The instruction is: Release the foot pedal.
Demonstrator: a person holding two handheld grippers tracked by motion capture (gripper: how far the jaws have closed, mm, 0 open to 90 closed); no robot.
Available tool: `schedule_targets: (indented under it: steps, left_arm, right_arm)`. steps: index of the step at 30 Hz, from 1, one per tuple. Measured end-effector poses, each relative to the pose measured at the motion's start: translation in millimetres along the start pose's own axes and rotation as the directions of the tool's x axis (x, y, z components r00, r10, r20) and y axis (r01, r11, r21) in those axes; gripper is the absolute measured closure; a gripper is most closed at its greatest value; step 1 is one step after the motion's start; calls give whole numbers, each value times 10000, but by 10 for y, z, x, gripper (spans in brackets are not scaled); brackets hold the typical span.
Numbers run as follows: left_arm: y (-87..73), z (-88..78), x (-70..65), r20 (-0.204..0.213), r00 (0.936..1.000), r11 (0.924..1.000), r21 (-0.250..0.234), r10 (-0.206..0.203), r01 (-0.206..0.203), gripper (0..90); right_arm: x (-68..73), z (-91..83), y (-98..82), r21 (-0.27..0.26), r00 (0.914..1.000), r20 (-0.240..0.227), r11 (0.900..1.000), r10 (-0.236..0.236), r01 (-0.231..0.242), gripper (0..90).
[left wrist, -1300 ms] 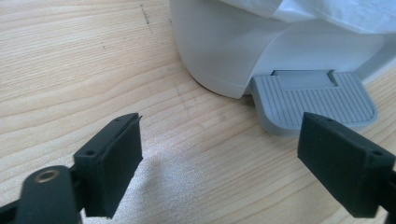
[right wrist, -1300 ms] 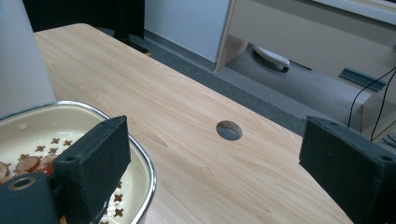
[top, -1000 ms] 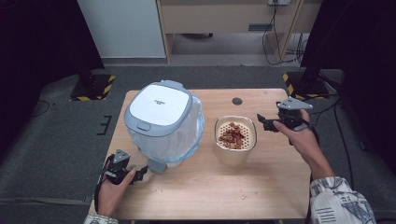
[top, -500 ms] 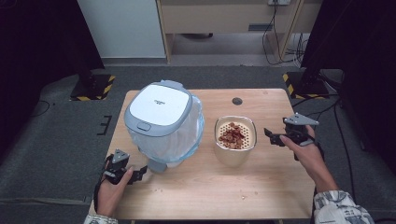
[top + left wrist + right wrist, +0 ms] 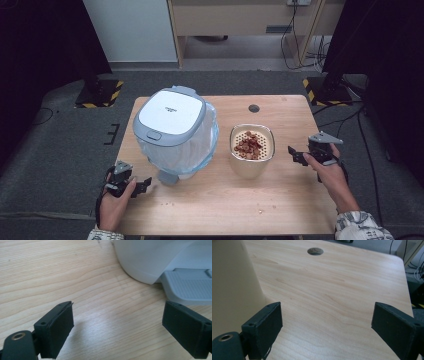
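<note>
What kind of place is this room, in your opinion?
Probably a lab or test room, not a home kitchen. A small wooden table stands on grey carpet, black-and-yellow striped stand feet flank it, and loose cables hang by bare shelving behind.

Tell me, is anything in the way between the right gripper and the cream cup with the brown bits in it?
Nothing visible is. The right gripper sits just to the right of the cream cup, jaws open and empty, with bare wooden table between them. In the right gripper view, the cup's wall rises right beside one jaw.
</note>
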State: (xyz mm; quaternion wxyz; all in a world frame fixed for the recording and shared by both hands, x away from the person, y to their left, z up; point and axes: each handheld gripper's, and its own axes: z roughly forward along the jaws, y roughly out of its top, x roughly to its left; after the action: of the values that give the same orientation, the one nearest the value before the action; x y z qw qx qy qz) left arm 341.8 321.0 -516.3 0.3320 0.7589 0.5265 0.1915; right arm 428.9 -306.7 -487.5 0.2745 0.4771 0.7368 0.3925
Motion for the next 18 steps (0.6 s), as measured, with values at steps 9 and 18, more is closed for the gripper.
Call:
schedule_targets:
  steps: [9,18]
  left_arm:
    - [-55,31,81,-359,9993,9992,371,-112,126,100]
    - [-78,72,72,-394,9992,9982,603,49,-25,100]
  right_arm:
    - [19,82,-315,845,9983,342,9951,481,-508,103]
    - [72,175,-488,1837,9964,702,9811,478,-600,91]
